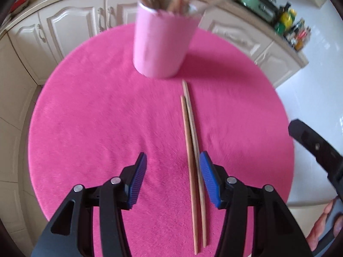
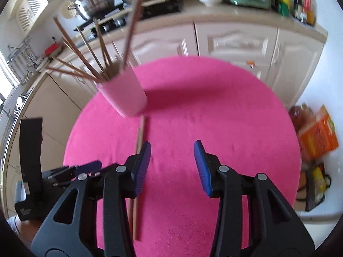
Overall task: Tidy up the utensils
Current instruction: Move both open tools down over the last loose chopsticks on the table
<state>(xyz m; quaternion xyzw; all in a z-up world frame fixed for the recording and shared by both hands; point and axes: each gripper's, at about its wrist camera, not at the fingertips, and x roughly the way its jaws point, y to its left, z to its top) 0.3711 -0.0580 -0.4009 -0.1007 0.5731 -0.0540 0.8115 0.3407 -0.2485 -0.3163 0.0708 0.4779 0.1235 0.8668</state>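
At lower centre, the left tool (image 1: pixel 173 178) is held released over two chopsticks (image 1: pixel 190 156) lying on the pink counter (image 1: pixel 85 128). The right tool (image 2: pixel 172 167) is likewise released, empty. Beyond, the pink holder (image 1: pixel 160 45) could be toppled by a careless lift.

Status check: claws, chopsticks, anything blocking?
Left claw open, empty. Right claw open, empty. Two chopsticks flat on pink mat, pointing at pink cup. Nothing blocking.

Bright daylight, motion blur, fisheye-warped edges.
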